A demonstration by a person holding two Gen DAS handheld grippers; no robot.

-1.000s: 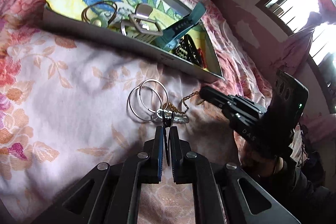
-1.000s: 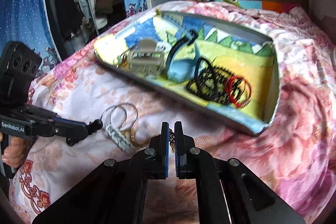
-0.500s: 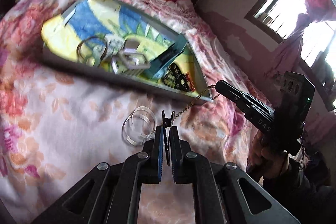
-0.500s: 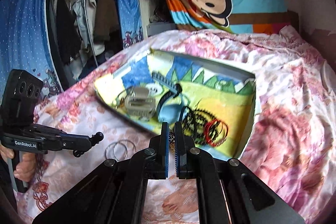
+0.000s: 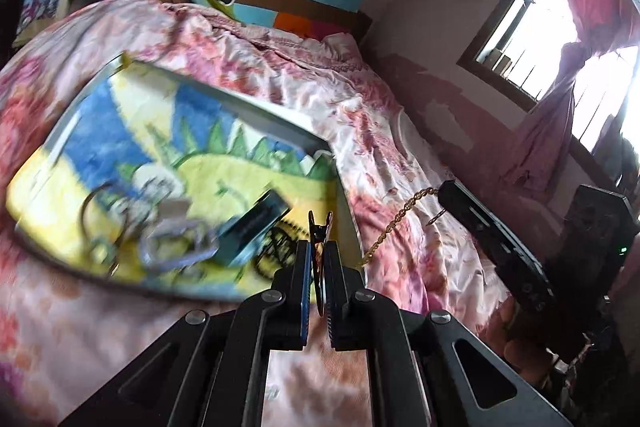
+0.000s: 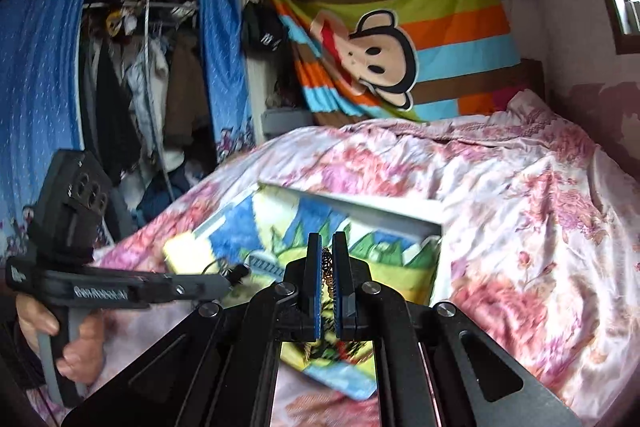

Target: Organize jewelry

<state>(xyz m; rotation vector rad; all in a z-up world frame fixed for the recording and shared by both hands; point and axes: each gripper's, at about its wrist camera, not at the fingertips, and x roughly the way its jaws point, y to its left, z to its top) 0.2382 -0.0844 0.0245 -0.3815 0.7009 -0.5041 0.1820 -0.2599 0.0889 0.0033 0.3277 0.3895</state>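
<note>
Above the floral bedspread (image 5: 248, 51), my left gripper (image 5: 319, 259) is clamped narrow on a small dark clip (image 5: 320, 227), which pokes out past the tips at 12 o'clock. From the clip a gold chain (image 5: 394, 225) runs up toward 2 o'clock, taut-ish, to my right gripper (image 5: 448, 193), also pinched shut on it; in the right wrist view chain links (image 6: 327, 269) sit btwn the pads. The tray (image 5: 276, 123) w/ the cartoon lining lies at 10 o'clock from my left tips, blurred: rings, a silvery piece and a teal strap (image 5: 252, 227) inside, details unclear. Chain hangs clear of the tray's right edge.
</note>
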